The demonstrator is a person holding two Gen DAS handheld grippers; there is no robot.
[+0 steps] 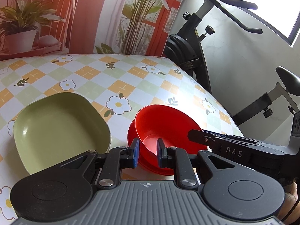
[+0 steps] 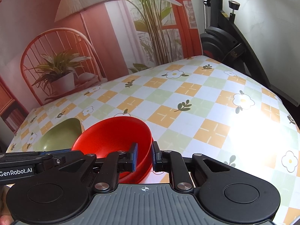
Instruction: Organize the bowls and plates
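**A:** Two handheld grippers meet at a red bowl (image 1: 165,129) on a table covered by a checked, flower-printed cloth (image 1: 116,78). How does the left gripper (image 1: 148,151) stand?

**B:** It reaches in low from the near side of the bowl, levelled along the tabletop. Its blue-padded fingers (image 1: 135,150) straddle the bowl's near rim, one outside the wall and one inside. A gap shows between pad and wall, so whether it pinches the rim or merely brackets it cannot be told.

**A:** And the right gripper (image 2: 144,156)?

**B:** It comes at the same bowl (image 2: 114,136) from the bowl's right, also low and nearly level. One finger sits inside the bowl, the other outside, with the rim between them. The jaws are narrow, but a firm clamp cannot be confirmed here either.

**A:** Where is the bowl itself?

**B:** It tilts, its opening turned up and toward the left gripper, sitting in or on a second red dish (image 1: 135,136) whose rim shows beneath it.

**A:** Anything else near the bowl?

**B:** A pale green square plate (image 1: 60,129) lies flat just left of the bowl, apart from it. Beyond the table edge, to the bowl's right, stands a black exercise bike (image 1: 195,43); a printed backdrop (image 1: 93,15) of plants and a chair hangs behind.
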